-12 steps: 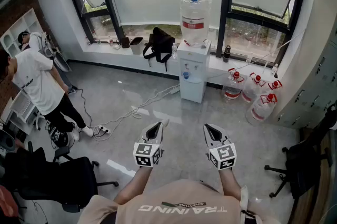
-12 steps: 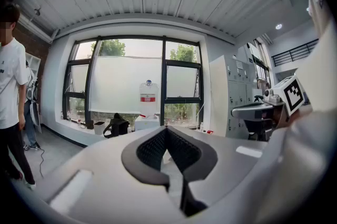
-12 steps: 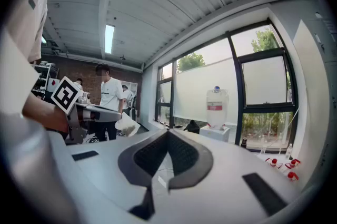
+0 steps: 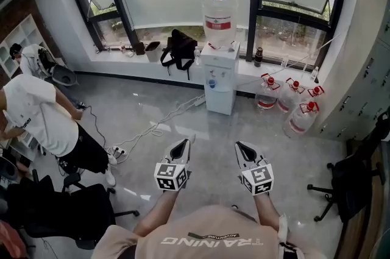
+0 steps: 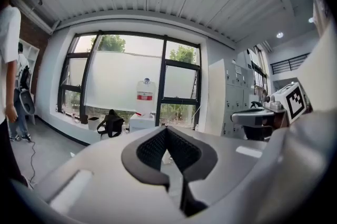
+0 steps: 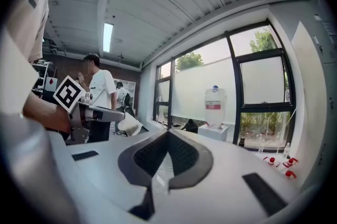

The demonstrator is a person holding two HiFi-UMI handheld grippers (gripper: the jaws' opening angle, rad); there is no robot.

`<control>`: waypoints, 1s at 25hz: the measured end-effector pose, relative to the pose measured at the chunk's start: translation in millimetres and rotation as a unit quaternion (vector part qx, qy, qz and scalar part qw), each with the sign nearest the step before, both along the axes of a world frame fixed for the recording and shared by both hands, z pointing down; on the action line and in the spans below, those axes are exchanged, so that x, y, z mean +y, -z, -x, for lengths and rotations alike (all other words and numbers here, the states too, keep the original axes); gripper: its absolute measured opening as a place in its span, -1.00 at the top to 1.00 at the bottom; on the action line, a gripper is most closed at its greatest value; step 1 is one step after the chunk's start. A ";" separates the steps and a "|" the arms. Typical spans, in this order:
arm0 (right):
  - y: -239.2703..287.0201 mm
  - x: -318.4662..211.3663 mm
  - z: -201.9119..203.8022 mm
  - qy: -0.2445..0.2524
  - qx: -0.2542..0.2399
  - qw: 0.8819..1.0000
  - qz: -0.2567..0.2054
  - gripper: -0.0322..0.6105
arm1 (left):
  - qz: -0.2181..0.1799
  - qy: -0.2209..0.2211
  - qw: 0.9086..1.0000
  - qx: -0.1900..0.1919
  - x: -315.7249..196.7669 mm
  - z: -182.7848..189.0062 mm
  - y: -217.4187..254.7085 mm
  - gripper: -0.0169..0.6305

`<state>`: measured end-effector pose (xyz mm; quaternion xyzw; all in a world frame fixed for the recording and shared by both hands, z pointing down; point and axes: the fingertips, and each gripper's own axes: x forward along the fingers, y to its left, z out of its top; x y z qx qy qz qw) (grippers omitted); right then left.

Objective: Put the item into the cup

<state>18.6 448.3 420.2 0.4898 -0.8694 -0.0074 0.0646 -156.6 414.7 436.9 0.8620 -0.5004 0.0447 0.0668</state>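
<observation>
**Q:** What differs from half a second earlier?
**A:** Only the head view drifts. The water dispenser (image 4: pixel 218 78) at 12 o'clock sits slightly further left, and the bystander (image 4: pixel 46 120) at 9 o'clock has shifted. The left gripper (image 4: pixel 180 147) and right gripper (image 4: pixel 243 148) stay level, each claw pressed together on nothing.
**Q:** And the cup and item?
**A:** Neither shows in any view, so the task appears not yet begun.

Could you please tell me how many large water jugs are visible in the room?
5 water jugs: one atop the water dispenser; four red-capped jugs on the floor beside it; others may be hidden.
</observation>
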 end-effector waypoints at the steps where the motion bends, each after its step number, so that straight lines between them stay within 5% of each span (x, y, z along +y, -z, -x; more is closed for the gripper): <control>1: 0.4 -1.5 0.6 -0.002 -0.003 1.000 -0.001 0.87 | 0.002 -0.001 1.000 0.001 -1.1 0.6 0.1 0.92; 14: -21.7 -30.2 26.6 -0.023 -0.022 0.999 0.022 0.86 | 0.028 -0.005 1.000 -0.002 -24.7 31.0 -22.0 0.92; 19: -51.9 -43.4 10.5 -0.063 -0.024 0.996 0.066 0.86 | 0.048 -0.001 0.999 0.005 -33.1 32.3 -41.3 0.92; 25: -64.8 -90.5 -4.7 -0.045 -0.011 0.997 0.068 0.86 | 0.069 0.008 0.998 0.005 -76.1 14.5 -64.3 0.92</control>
